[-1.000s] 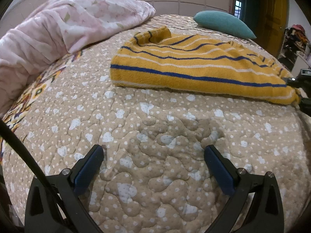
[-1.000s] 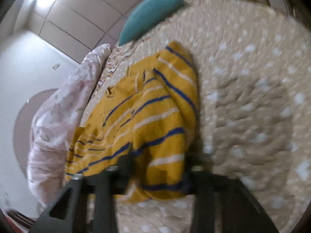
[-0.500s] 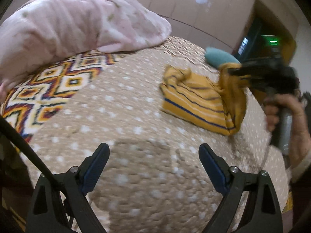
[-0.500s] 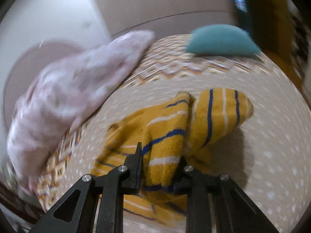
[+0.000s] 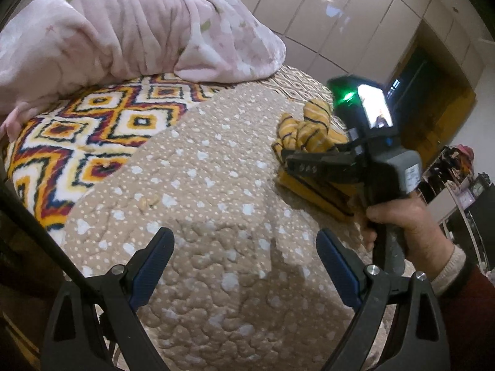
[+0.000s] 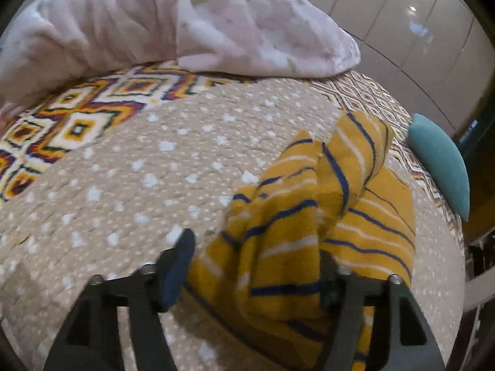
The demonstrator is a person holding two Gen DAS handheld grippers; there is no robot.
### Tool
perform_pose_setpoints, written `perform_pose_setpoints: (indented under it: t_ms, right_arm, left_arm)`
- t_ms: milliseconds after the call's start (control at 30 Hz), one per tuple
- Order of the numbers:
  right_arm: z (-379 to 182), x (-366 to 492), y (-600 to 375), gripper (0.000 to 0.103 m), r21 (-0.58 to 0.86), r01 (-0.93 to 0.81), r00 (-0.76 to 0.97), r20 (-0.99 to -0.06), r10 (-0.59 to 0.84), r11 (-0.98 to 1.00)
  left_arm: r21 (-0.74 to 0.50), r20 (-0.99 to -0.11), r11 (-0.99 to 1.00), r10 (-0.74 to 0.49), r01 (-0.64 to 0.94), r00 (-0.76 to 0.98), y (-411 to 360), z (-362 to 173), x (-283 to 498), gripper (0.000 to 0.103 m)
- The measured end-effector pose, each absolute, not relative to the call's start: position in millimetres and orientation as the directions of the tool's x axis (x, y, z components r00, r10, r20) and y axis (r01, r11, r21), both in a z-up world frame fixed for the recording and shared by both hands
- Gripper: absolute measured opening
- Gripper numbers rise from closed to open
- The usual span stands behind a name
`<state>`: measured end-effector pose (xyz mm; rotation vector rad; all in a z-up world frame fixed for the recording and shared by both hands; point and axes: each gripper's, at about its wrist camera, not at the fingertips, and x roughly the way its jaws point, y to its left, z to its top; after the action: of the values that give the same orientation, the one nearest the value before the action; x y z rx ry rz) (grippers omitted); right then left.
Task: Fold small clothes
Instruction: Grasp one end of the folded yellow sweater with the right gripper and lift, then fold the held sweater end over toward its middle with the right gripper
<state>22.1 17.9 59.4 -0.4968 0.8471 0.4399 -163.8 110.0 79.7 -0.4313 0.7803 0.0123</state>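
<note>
Yellow garment (image 6: pixel 312 216) with blue and white stripes is seen bunched on the bed (image 6: pixel 130 185), at lower right of the right wrist view. Part of it is draped between the spread fingers of the right claw (image 6: pixel 253 266), whose fingers stand apart; whether the cloth is pinched cannot be told, as the picture is blurred. In the left wrist view, the same garment (image 5: pixel 304 133) lies at centre right, partly hidden behind the right claw (image 5: pixel 290 162), which is gripped by a hand (image 5: pixel 402 225) in a dark red sleeve. The left claw (image 5: pixel 244 266) is seen wide apart at the bottom of the frame, above bare quilt, holding nothing. A pink blanket (image 5: pixel 130 27) is heaped at upper left. A teal pillow (image 6: pixel 439 160) rests at far right.
</note>
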Motion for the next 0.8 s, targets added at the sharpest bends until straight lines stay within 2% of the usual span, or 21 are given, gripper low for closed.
perform_pose_setpoints:
  t_ms: [233, 300, 333, 367, 500, 633, 800]
  right_arm:
    - [130, 17, -54, 0.072, 0.006, -0.511, 0.593, -0.721, 0.358, 0.86]
    - [141, 25, -74, 0.053, 0.014, -0.453, 0.62, -0.714, 0.326, 0.892]
    - [141, 36, -81, 0.031, 0.007, -0.419, 0.623, -0.725, 0.293, 0.908]
    - [140, 46, -83, 0.024, 0.009, -0.407, 0.619, -0.733, 0.283, 0.914]
    - [123, 93, -75, 0.023, 0.029, -0.36, 0.588, -0.769, 0.251, 0.933]
    - [81, 146, -42, 0.023, 0.072, -0.316, 0.491, -0.84, 0.229, 0.946]
    - [50, 158, -1, 0.023, 0.32, -0.398, 0.313, -0.834, 0.455, 0.86]
  left_arm:
    - [-0.39, -0.678, 0.907, -0.167, -0.158, 0.716, 104, 83, -158, 0.093]
    - [-0.405, -0.68, 0.901, -0.184, -0.155, 0.709, 102, 81, -154, 0.093]
    - [-0.411, -0.681, 0.899, -0.192, -0.151, 0.706, 101, 80, -153, 0.093]
    - [-0.414, -0.682, 0.898, -0.2, -0.147, 0.703, 100, 79, -151, 0.093]
    - [-0.407, -0.686, 0.903, -0.203, -0.136, 0.699, 99, 76, -149, 0.093]
    - [-0.413, -0.691, 0.897, -0.195, -0.159, 0.696, 109, 72, -146, 0.093]
    - [-0.412, -0.704, 0.89, -0.177, -0.193, 0.688, 121, 67, -143, 0.093]
